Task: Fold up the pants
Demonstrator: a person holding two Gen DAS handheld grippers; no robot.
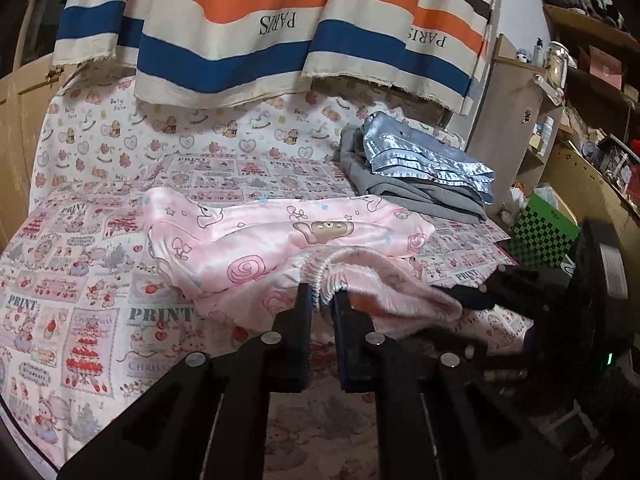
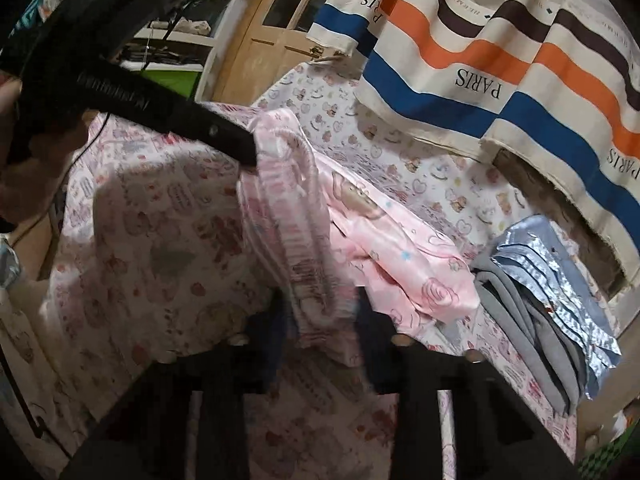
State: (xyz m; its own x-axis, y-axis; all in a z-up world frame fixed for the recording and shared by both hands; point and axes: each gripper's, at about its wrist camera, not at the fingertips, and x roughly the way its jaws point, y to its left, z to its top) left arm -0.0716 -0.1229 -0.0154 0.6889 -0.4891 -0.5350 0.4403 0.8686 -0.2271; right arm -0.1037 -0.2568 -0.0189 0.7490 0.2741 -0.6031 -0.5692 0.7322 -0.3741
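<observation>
Pink satin pants (image 1: 256, 248) with bear and rose prints lie bunched on the patterned sheet (image 1: 80, 280), waistband toward me. My left gripper (image 1: 323, 300) is shut on the elastic waistband (image 1: 324, 276) and holds it a little above the sheet. It also shows in the right wrist view (image 2: 244, 148) at the waistband's far end. My right gripper (image 2: 320, 312) is shut on the waistband (image 2: 304, 248) at its near end; in the left wrist view its fingers (image 1: 468, 296) reach the pink fabric from the right. The pants (image 2: 400, 248) hang stretched between both grippers.
A pile of folded clothes, grey under shiny blue (image 1: 424, 168), lies at the sheet's far right, and in the right wrist view (image 2: 552, 292). A striped PARIS cloth (image 1: 260, 28) hangs behind. Shelves (image 1: 592, 80) and a green checkered box (image 1: 544, 232) stand right. A wooden door (image 2: 272, 32) is at the left.
</observation>
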